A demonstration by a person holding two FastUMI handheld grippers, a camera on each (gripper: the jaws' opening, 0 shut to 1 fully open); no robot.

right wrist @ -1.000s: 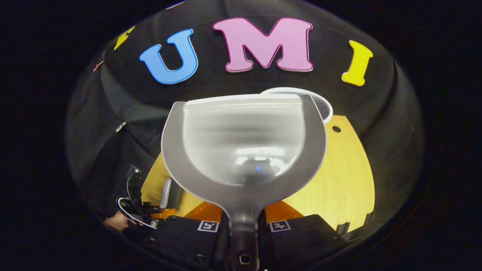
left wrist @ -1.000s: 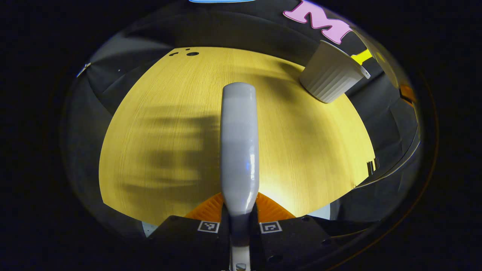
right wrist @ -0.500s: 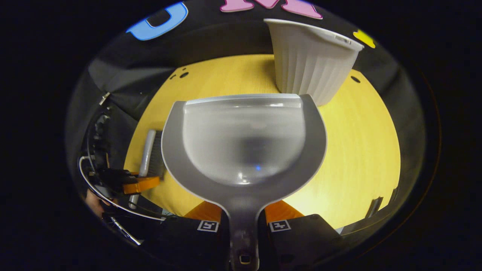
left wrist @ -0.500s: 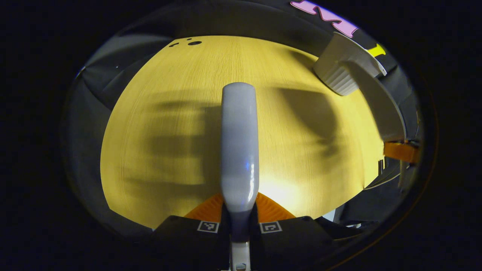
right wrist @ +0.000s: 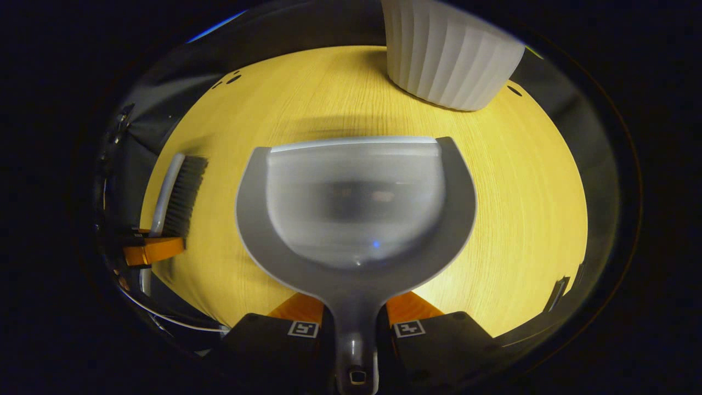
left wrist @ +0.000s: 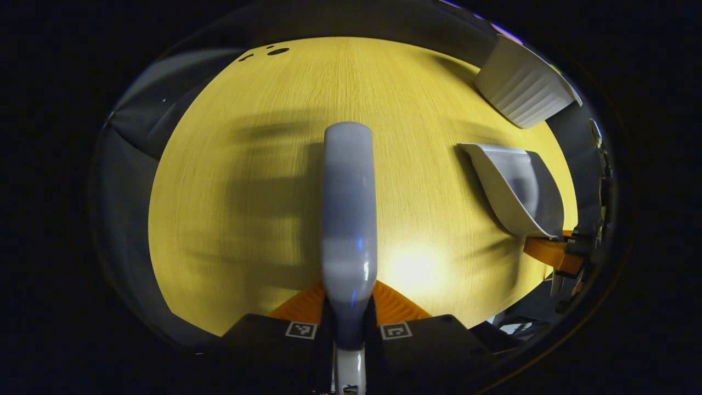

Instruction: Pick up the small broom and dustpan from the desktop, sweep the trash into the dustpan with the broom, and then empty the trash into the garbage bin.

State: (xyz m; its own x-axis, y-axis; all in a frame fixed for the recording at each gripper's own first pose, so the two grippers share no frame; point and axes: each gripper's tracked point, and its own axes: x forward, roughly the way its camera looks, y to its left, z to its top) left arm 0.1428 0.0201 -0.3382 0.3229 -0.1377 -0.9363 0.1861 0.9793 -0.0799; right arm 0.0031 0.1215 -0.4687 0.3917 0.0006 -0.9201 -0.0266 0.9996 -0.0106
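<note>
My left gripper [left wrist: 349,310] is shut on the handle of the small grey broom [left wrist: 349,219], whose back runs straight ahead over the yellow wooden desktop [left wrist: 241,181]. The right gripper [right wrist: 355,310] is shut on the handle of the grey dustpan [right wrist: 356,208], which is held level just above the desktop and looks empty. The white ribbed garbage bin [right wrist: 447,55] stands upright just beyond the pan's front lip. In the right gripper view the broom [right wrist: 178,195] shows its dark bristles at the far left. In the left gripper view the dustpan [left wrist: 518,186] hangs at the right, below the bin [left wrist: 521,82].
Small dark holes [left wrist: 277,51] mark the desktop's far left corner. The black booth cloth rings the table on all sides. A metal fitting [right wrist: 556,293] sits at the table's near right edge. Bare wood lies between the broom and the dustpan.
The dustpan has come down and back from above the bin to a level pose low over the desktop. Both gripper views have tilted downward. The broom has stayed gripped and sunk slightly.
</note>
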